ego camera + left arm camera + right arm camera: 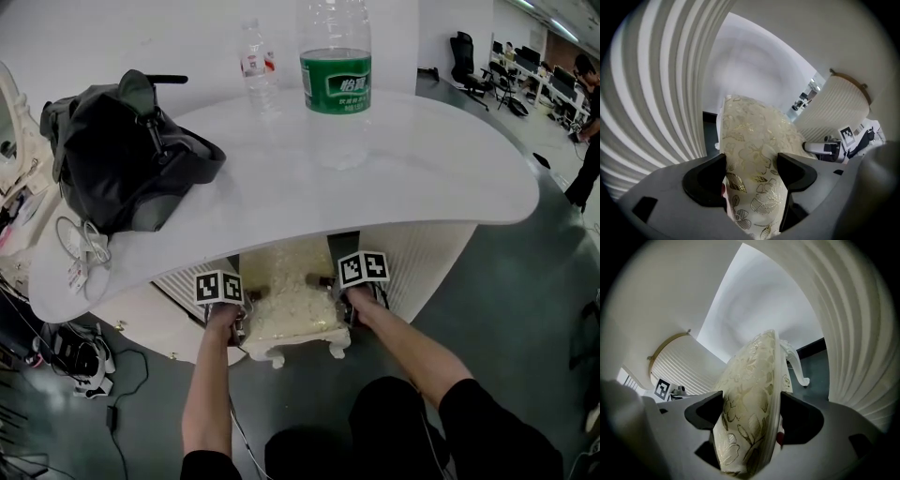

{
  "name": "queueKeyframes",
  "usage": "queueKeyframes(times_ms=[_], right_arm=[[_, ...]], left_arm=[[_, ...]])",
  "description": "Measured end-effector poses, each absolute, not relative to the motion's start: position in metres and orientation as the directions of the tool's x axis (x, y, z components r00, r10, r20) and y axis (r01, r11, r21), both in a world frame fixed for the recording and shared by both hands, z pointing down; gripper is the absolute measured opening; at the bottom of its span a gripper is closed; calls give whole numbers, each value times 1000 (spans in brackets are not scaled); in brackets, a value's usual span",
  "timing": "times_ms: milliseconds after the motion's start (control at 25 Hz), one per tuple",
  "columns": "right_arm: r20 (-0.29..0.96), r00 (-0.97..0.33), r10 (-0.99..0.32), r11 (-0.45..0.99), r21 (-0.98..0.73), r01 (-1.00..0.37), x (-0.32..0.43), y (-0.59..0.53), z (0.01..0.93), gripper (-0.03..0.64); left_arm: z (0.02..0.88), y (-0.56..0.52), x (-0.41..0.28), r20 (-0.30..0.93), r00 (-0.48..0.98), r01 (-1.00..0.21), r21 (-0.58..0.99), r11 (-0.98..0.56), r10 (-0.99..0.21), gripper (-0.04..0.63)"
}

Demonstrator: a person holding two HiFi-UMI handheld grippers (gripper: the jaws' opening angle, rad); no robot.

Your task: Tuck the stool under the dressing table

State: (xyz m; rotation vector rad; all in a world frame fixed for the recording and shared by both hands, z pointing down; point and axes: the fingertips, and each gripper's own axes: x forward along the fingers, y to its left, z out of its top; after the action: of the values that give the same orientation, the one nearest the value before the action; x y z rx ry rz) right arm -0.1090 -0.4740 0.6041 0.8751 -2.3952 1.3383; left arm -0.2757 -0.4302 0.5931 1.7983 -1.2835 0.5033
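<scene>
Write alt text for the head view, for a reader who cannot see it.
Seen from above, the left gripper and right gripper clamp opposite sides of a cream floral stool that sits partly under a white dressing table. On the tabletop stand a black bag, a green-labelled bottle and a smaller bottle.

**Gold-Leaf Cloth, Gloss White, Clear Plastic**

The stool (291,295) is covered in cream cloth patterned with shiny gold leaves, and its carved leg (800,365) is smooth gloss white. The dressing table (441,178) has a smooth, glossy white top over matt ribbed side panels (642,103). The bag (122,159) looks like soft black leather with a faint sheen. The large bottle (335,66) and small bottle (258,70) are clear plastic. The floor (525,309) is dark, smooth and slightly shiny. The left gripper (751,172) and right gripper (751,412) are matt grey plastic with matt black pads (705,180).
</scene>
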Motion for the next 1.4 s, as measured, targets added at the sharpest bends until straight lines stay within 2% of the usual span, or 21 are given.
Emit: queueKeyframes(times_ms=[600,1120,1400], right_arm=[[477,-773,-419,396,-670,-628,-111,-494,602,328],[448,-786,-425,409,-680,-608,-112,-503,603,330],[443,-783,-436,407,-679,-611,-110,-501,600,330]], left_arm=[[591,-447,-277,718,374,-913,394,-100,-587,338],[590,-454,-281,666,375,-905,414,-98,-645,341],[585,-452,-283,631,338,-921,374,-107,-698,341]])
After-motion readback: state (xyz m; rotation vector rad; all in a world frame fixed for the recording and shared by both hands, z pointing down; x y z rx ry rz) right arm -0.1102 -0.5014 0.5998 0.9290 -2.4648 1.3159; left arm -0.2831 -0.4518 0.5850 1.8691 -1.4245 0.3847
